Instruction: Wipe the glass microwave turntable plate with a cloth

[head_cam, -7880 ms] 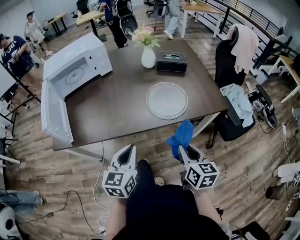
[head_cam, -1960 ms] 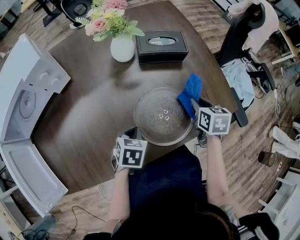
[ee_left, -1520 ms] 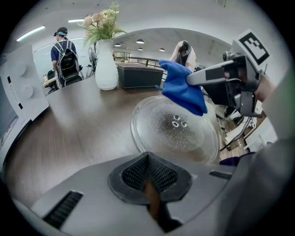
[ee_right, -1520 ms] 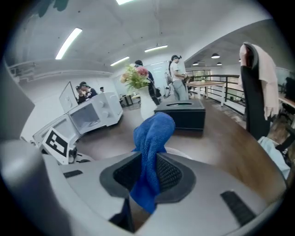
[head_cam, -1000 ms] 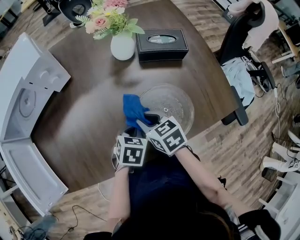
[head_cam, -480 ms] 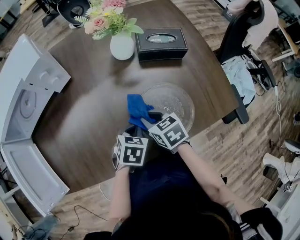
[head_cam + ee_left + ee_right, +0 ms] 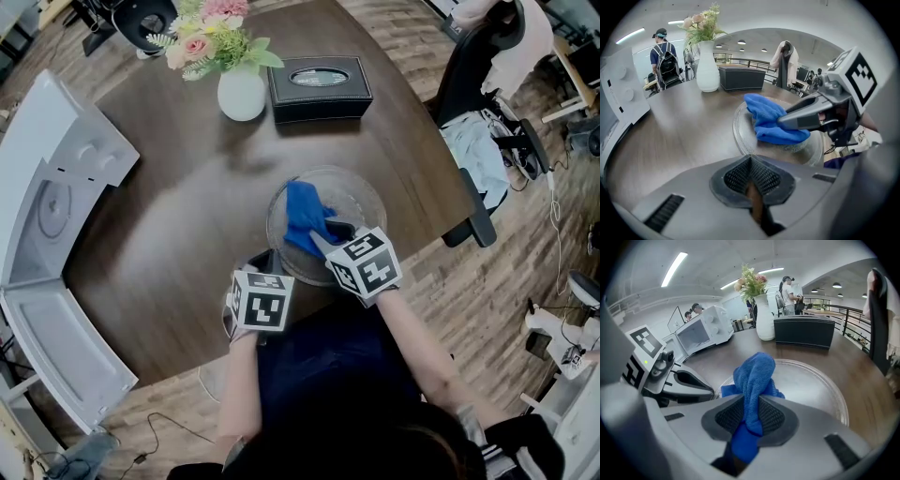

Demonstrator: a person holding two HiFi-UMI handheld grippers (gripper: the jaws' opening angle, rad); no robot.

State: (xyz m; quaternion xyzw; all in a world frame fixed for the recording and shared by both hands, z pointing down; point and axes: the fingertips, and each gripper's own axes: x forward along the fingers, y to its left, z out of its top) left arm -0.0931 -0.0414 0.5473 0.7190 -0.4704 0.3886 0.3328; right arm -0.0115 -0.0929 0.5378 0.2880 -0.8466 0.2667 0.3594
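Sliding back from the bare worktop [image 7: 187, 206] beyond the dish's edge, where it sat half a second ago, the blue cloth [image 7: 302, 214] is now lying on the glass turntable plate [image 7: 370, 202] again, bunched over the half nearest the left gripper [image 7: 265, 264]. The right gripper [image 7: 325, 242] is doing the work: its fingers [image 7: 776, 417] are clenching a fold of the cloth, the loose end spilling forward from their tips and dragging on the glass. The left gripper is sitting low at the near rim, its fingers [image 7: 736, 176] pressed together with nothing that I can see between them, and the plate is lying just ahead of their tips and a little to the right. From where I am standing it looks like a wiping stroke in mid-sweep. Most of the uncovered glass is lying ahead of the right fingers and off to their right, so the next pass probably needs to carry that way. A round plate offers no long axis to follow.
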